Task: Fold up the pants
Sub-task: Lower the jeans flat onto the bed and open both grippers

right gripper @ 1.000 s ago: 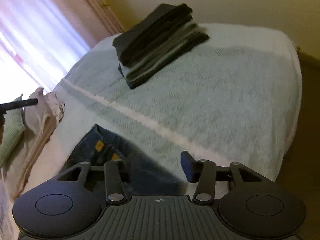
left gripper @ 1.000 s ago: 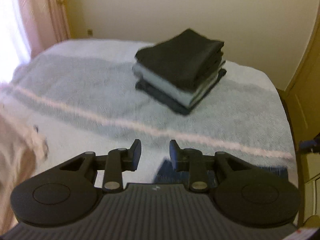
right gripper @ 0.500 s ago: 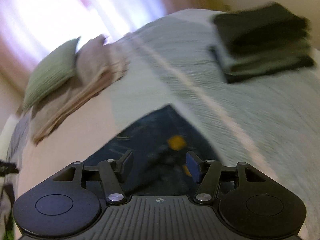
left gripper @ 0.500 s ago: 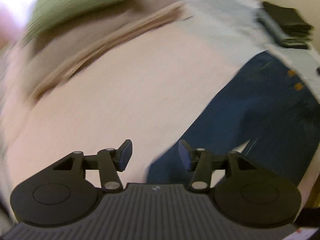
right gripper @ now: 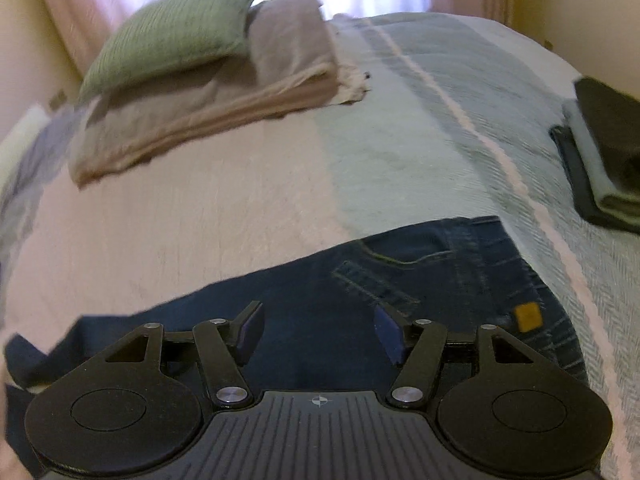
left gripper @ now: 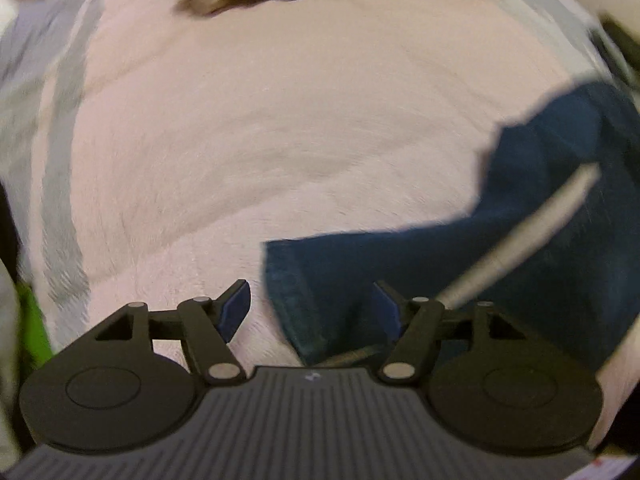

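Left gripper (left gripper: 310, 306) wide over the jeans (left gripper: 500, 248) hem, right gripper (right gripper: 318, 332) wide above jeans (right gripper: 320, 300) seat, both empty.

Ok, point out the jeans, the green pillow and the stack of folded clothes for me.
jeans (right gripper: 400, 280): right wrist view, on the denim beside the front pocket.
green pillow (right gripper: 176, 36): right wrist view, middle of its ribbed face.
stack of folded clothes (right gripper: 600, 160): right wrist view, on the pale middle layer at the frame's right edge.

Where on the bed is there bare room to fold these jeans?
Free: the pink blanket between the jeans and the beige folded bedding, and the grey-blue stripe beside it. Crowded: the folded clothes stack at the right edge, the green pillow at the head.
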Demonstrator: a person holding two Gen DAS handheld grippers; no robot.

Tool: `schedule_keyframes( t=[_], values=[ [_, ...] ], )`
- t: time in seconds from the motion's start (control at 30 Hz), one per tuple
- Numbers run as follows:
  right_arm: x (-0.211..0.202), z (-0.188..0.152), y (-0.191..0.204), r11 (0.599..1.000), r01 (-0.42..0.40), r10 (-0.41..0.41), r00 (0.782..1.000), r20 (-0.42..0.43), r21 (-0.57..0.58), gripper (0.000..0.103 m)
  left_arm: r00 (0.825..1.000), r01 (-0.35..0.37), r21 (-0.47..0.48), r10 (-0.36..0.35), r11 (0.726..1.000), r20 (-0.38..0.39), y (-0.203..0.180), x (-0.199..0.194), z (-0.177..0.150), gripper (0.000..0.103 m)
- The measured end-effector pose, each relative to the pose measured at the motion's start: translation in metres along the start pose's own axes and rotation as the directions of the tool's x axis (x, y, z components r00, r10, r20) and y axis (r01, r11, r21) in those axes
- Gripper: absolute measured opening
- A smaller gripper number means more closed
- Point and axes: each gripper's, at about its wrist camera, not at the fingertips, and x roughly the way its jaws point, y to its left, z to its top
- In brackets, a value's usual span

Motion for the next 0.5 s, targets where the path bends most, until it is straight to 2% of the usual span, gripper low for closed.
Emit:
schedule_keyframes(
  t=[0.13,0.2,0.27,0.3,0.37,0.4,0.5],
  values=[
    [0.019,-0.001,0.017,0.997,0.018,-0.021,0.999,-0.033,-0.072,0.058,0.993,0.116,-0.131,-0.119,0.985,-0.018,0.036,0.038,0.013,0.062],
    [0.028,0.000,0.019,0.993,0.022,-0.028,0.998,-0.051,-0.112,0.058,0.977,0.199,-0.187,-0.210,0.962,-0.042,0.046,0.053,0.015,0.062],
    [0.038,0.002,0.016,0.988,0.029,-0.040,0.997,-0.070,-0.152,0.058,0.965,0.241,-0.227,-0.259,0.944,-0.052,0.050,0.063,0.016,0.051],
    [0.041,0.004,0.012,0.986,0.034,-0.047,0.996,-0.076,-0.162,0.058,0.962,0.250,-0.237,-0.270,0.939,-0.052,0.051,0.065,0.017,0.040],
    [0.047,0.011,-0.002,0.985,0.044,-0.060,0.994,-0.090,-0.166,0.058,0.968,0.232,-0.222,-0.248,0.947,-0.047,0.048,0.062,0.018,0.019],
    [0.049,0.016,-0.013,0.985,0.054,-0.069,0.994,-0.087,-0.166,0.058,0.968,0.232,-0.216,-0.247,0.949,-0.045,0.045,0.058,0.018,0.000],
    [0.054,0.036,-0.051,0.982,0.070,-0.084,0.994,-0.073,-0.176,0.058,0.981,0.186,-0.206,-0.193,0.961,-0.014,0.034,0.040,0.020,0.000]
  ],
)
